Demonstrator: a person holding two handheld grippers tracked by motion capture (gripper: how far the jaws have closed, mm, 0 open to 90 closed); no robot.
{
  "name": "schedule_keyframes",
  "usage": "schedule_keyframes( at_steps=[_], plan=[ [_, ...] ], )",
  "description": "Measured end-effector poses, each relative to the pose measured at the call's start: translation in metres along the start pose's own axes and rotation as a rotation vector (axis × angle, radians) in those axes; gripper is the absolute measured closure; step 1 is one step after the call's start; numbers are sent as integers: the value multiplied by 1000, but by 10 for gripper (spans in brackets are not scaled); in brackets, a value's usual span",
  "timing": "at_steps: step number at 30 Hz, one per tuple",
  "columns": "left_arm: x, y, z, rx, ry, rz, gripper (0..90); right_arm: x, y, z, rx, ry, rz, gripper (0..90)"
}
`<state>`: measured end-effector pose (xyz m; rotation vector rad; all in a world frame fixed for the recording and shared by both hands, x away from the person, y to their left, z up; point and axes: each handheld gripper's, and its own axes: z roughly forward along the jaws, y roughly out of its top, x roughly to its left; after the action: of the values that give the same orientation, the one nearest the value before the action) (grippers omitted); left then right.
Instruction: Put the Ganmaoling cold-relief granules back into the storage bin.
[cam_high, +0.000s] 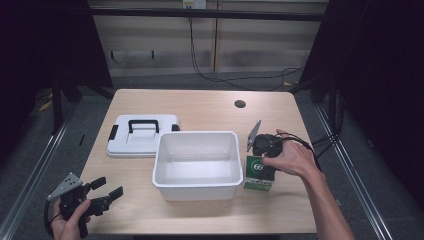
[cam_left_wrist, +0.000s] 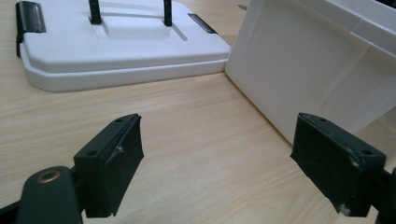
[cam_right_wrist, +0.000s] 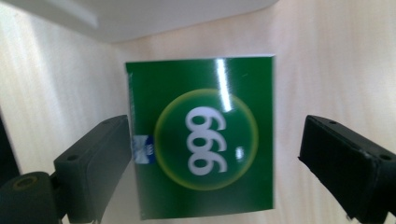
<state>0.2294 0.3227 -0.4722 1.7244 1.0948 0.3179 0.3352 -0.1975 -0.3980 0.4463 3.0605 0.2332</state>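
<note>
**Right gripper poised over the green box beside the bin**

Pale wood grain covers the desk (cam_high: 200, 107), which stands in a dim room with dark curtains at both sides and cables trailing along the far wall. At its middle sits a white plastic bin (cam_high: 196, 186), open and with nothing in it, and just behind its left corner lies the bin's white lid (cam_high: 142, 137), flat, with a black handle and black clips.

A green box (cam_high: 258, 172) stands on the desk just beside the bin's right wall. The right gripper (cam_high: 263, 148) hangs directly above it, pointed down. In the right gripper view the box top (cam_right_wrist: 205, 144), printed with white digits in a yellow-ringed circle, lies between the two black jaws, which are spread wide. The left jaw seems to be at the box's edge, while the right jaw stands clear of it. Nothing is gripped yet.

The left gripper (cam_high: 107, 192) rests low at the near left corner of the desk, well apart from the box. Its jaws are released as well, with bare wood between them and the bin wall (cam_left_wrist: 317, 74) ahead.

The step in hand looks like the approach for a pick-up, probably to put the box into the bin. The next move calls for lowering the right gripper until the jaws straddle the box's sides, centring it, and then closing squarely so the box does not twist or tip against the bin.
</note>
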Motion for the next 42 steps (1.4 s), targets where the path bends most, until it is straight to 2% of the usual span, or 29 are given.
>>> schedule_keyframes(
  at_steps=[7, 8, 12, 21, 26, 28, 30, 32, 36, 39, 42],
  plan=[
    [0, 0, 0, 0, 0, -1, 161, 3, 4, 12, 68, 10, -17, 86],
    [0, 0, 0, 0, -2, 0, 161, 3, 5, 15, 61, 16, -29, 96],
    [0, 0, 0, -1, -3, 1, 161, 3, 6, 19, 80, 18, -23, 122],
    [-1, 0, 0, -3, -4, -2, 161, 2, 8, 30, 127, 24, -36, 129],
    [-1, 0, 0, 3, -8, 7, 161, 1, 9, 29, 135, 38, -43, 155],
    [-1, 0, 0, 3, -5, 6, 161, 1, 10, 28, 153, 53, -28, 159],
    [-1, 0, 0, 2, -4, 3, 161, -1, 9, 28, 144, 61, -38, 160],
    [-1, 0, 1, 0, -6, 3, 161, 0, 9, 27, 151, 72, -27, 161],
    [-2, 0, 1, 5, -2, 5, 161, -1, 8, 24, 140, 71, -19, 162],
    [-2, -1, 1, 0, 5, 1, 161, -3, 5, 18, 123, 67, 6, 162],
    [-2, 0, 1, 3, 1, 5, 161, -4, 3, 15, 126, 69, 4, 162]
  ],
)
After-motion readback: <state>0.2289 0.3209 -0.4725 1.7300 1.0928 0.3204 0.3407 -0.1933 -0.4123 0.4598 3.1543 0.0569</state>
